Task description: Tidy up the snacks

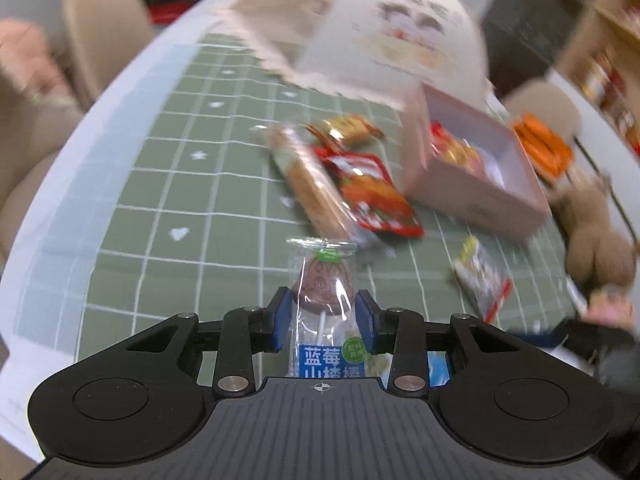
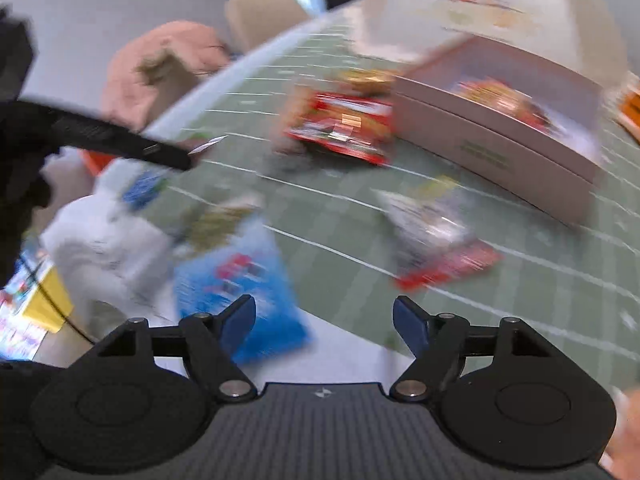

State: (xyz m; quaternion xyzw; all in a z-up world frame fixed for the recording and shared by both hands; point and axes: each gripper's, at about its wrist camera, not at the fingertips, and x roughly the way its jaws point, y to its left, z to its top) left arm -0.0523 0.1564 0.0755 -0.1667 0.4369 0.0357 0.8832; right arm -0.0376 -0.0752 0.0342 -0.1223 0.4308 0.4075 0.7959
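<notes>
The left gripper is closed narrowly on a wrapped lollipop, held upright between the blue pads above the green grid tablecloth. The right gripper is seen wide apart, nothing between its fingers. A pink box holding snacks stands ahead, with a red packet just beside it.

Left wrist view: looks forward along its jaws, raised above the green grid-patterned cloth surface, angled down and across toward the open pale pink cardboard box. Right wrist view: lower and nearer the surface, facing the same box from its side, heavily blurred. Both views share the box and the red snack packet just beside it.
</notes>
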